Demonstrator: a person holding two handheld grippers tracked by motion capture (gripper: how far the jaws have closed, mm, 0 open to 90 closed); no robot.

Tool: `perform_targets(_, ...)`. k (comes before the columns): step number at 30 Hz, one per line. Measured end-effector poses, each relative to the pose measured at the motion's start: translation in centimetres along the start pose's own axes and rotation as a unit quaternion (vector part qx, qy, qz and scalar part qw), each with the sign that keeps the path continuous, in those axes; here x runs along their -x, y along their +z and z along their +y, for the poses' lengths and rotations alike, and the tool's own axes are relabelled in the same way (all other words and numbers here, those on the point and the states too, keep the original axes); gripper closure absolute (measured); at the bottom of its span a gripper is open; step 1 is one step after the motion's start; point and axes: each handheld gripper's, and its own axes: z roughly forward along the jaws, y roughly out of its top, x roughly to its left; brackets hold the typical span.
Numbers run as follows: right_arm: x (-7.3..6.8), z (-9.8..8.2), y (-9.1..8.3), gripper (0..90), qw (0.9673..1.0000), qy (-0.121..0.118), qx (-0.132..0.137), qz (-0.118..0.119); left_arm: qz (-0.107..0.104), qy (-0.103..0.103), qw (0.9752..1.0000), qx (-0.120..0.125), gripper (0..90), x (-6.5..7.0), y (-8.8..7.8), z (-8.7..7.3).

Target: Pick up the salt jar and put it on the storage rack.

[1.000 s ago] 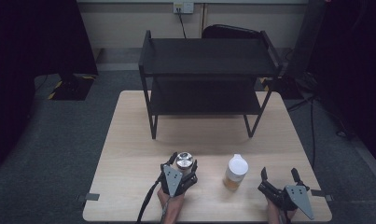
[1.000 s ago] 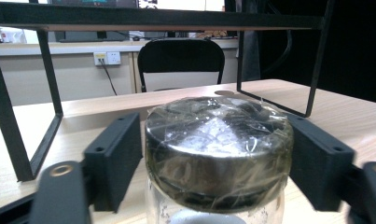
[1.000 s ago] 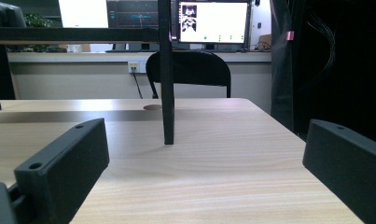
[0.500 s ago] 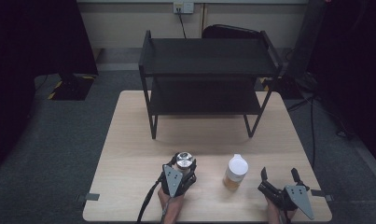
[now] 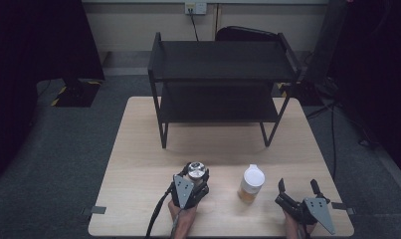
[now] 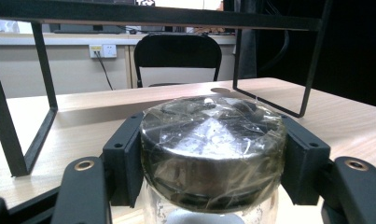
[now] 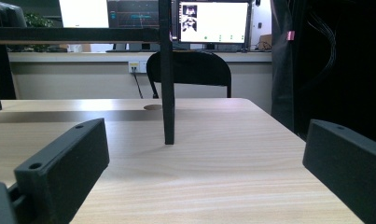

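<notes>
Low in the frame's centre, the left hand-held gripper (image 5: pixel 194 180) is clamping a glass jar (image 5: pixel 197 171) by its plastic-wrapped metal lid, its jaws having just been closing on it. At lower right, the right hand-held gripper (image 5: pixel 297 190) is resting with jaws apart. Between them a white-lidded jar (image 5: pixel 251 182) is standing on the bench (image 5: pixel 138 149); farther up, a black shelf rack (image 5: pixel 223 79) is sitting.
</notes>
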Motion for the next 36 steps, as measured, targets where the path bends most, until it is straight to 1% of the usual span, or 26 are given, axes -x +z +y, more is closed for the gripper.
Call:
perform_targets(3, 0.0, 0.0, 0.0, 0.0, 1.0, 0.0, 0.0, 0.0, -0.002, 0.004, 1.0, 0.004, 35.2, 0.2, -0.2, 0.0)
perform_targets(4, 0.0, 0.0, 0.0, 0.0, 1.0, 0.0, 0.0, 0.0, -0.004, 0.005, 1.0, 0.001, 35.2, 0.2, -0.2, 0.1)
perform_targets(8, 0.0, 0.0, 0.0, 0.0, 1.0, 0.0, 0.0, 0.001, -0.003, 0.001, 1.0, 0.0, 35.2, 0.2, -0.3, 0.3)
perform_targets(15, 0.0, 0.0, 0.0, 0.0, 1.0, 0.0, 0.0, 0.001, -0.008, -0.005, 1.0, -0.001, 35.3, -0.3, -0.4, 0.7)
perform_targets(21, 0.0, 0.0, 0.0, 0.0, 1.0, 0.0, 0.0, 0.001, -0.014, -0.005, 0.9999, 0.001, 35.2, -0.6, -0.5, 1.2)
perform_targets(24, 0.0, 0.0, 0.0, 0.0, 1.0, 0.0, 0.0, 0.001, -0.016, -0.002, 0.9999, 0.001, 35.3, -0.7, -0.6, 1.5)
perform_targets(31, 0.0, 0.0, 0.0, 0.0, 1.0, 0.0, 0.0, 0.001, -0.024, 0.004, 0.9997, 0.008, 35.3, -1.0, -0.7, 2.2)
perform_targets(34, 0.0, 0.0, 0.0, 0.0, 1.0, 0.0, 0.0, 0.001, -0.028, -0.004, 0.9995, 0.012, 35.3, -1.0, -1.0, 2.4)
perform_targets(36, 0.0, 0.0, 0.0, 0.0, 1.0, 0.0, 0.0, 0.001, -0.032, -0.002, 0.9994, 0.012, 35.3, -1.0, -1.1, 2.6)
